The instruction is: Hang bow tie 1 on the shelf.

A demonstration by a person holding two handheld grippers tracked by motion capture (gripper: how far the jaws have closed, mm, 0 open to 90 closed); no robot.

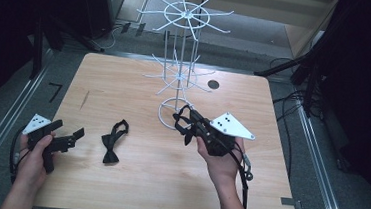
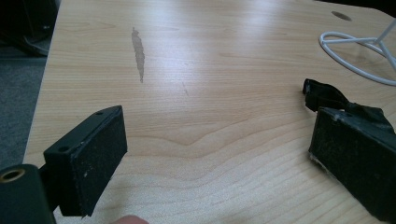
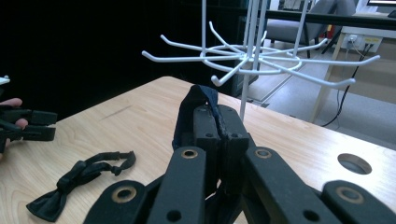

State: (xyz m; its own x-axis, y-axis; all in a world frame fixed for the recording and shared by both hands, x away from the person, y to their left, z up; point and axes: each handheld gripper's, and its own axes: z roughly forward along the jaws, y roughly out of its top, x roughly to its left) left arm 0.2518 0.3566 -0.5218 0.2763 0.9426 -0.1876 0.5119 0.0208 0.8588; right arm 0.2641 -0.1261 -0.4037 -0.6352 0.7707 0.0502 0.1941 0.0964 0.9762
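1. High view, overall: a light wooden table carries a white wire display rack with two tiers of radiating hooks, standing on a ring base toward the far middle.

2. Right gripper: raised above the table just in front of the rack's base, jaws pressed together on the strap of a black fabric bow tie, whose bow hangs beneath the jaws. In the right gripper view the strap's loop rises just above the clamped jaws, near the tips of the lower tier's hooks but apart from them.

3. Second black bow tie with looped strap: lies flat on the table left of centre, between the two grippers, touched by nothing. It appears again in the right gripper view.

4. Left gripper: held low over the near-left part of the table, jaws spread wide with nothing between them. In the left gripper view the loose bow tie lies just beyond the right-hand jaw.

5. Rack hooks: all appear bare on both tiers.

6. Progress, as judged: the work seems to be hanging bow ties on the rack. One tie is lifted and near a hook but not yet hung; the other awaits picking up. Nothing is completed so far.
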